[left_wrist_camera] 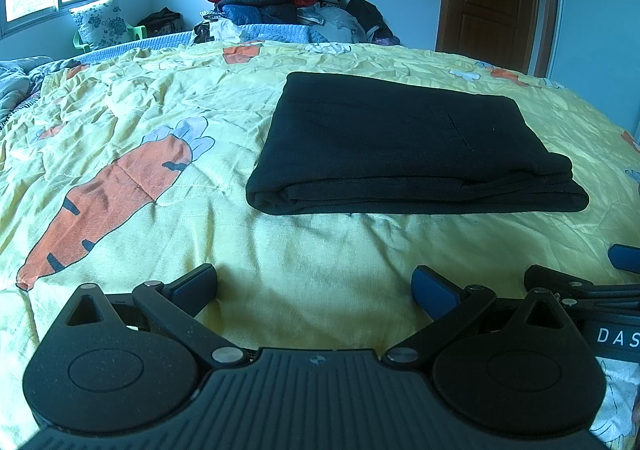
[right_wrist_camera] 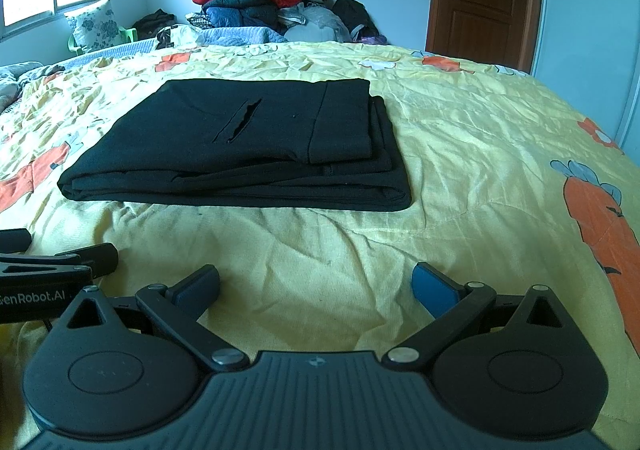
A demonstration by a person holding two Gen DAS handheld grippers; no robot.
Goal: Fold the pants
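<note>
Pants [left_wrist_camera: 408, 142] lie folded in a black rectangle on the quilt [left_wrist_camera: 132, 122], mid-frame in both views, well ahead of both tongs. Left gripper [left_wrist_camera: 314, 286] and right gripper [right_wrist_camera: 316, 286] sit at the bottom, spread wide, holding nothing.

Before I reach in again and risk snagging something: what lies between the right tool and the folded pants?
Only bare yellow bedspread, wrinkled, between the right tool and the folded black pants, per the right wrist view.
</note>
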